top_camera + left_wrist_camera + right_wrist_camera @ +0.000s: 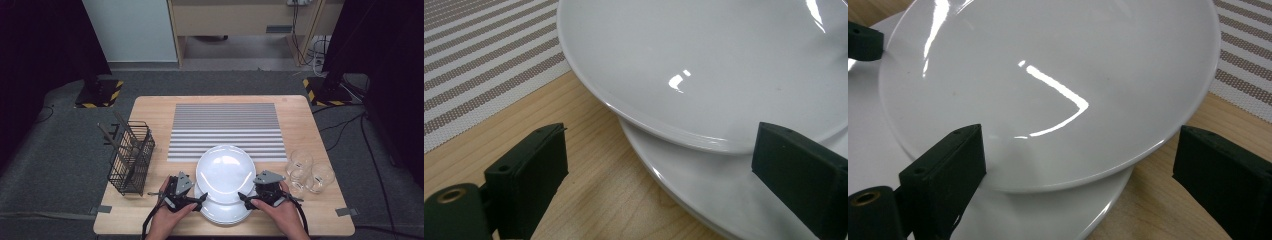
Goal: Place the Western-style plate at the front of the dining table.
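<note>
At the near edge of the worktop (150,107), the top plate (225,172) is flanked by the left hand-held gripper (199,199) and right hand-held gripper (245,199), jaws apart. It is slid off-centre on the lower plate (222,212); gripping and moving remain undone.

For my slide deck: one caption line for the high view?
Two hand-held grippers, left and right, open, flank the top plate of a stack on a wooden table.

The high view looks forward and down on the whole tabletop (150,107) from above. Each gripper view sits low and close, facing the upper plate (704,65) from opposite sides; both share that plate and the striped mat (1248,60).
</note>
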Motion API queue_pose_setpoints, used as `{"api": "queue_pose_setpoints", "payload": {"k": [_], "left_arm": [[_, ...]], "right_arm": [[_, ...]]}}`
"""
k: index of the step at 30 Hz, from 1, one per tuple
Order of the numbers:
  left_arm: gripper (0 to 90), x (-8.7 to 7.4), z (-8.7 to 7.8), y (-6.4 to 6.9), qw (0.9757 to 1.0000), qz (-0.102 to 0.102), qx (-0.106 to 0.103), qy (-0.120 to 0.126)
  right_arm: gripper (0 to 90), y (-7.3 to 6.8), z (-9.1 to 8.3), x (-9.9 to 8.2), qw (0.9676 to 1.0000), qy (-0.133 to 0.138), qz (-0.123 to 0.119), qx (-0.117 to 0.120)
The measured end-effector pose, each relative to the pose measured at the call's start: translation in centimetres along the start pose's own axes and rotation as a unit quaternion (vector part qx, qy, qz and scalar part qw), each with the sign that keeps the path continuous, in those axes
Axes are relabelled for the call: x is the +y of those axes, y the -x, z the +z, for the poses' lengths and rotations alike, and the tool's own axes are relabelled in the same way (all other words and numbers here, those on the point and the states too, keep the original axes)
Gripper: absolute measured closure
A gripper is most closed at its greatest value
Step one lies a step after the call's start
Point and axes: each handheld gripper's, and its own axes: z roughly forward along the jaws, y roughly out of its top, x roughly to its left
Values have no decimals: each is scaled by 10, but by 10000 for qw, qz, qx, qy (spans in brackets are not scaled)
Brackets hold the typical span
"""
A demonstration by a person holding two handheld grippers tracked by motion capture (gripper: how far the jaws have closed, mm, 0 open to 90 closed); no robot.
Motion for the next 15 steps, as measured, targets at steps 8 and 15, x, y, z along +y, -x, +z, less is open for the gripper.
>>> {"api": "queue_pose_setpoints", "payload": {"k": [8,15], "left_arm": [[72,0,0,0,10000,1,42,2],[66,1,2,7,9999,130,-78,-4]], "right_arm": [[92,5,4,1,9999,-54,158,-27],[107,6,8,3,9999,-40,140,-40]]}}
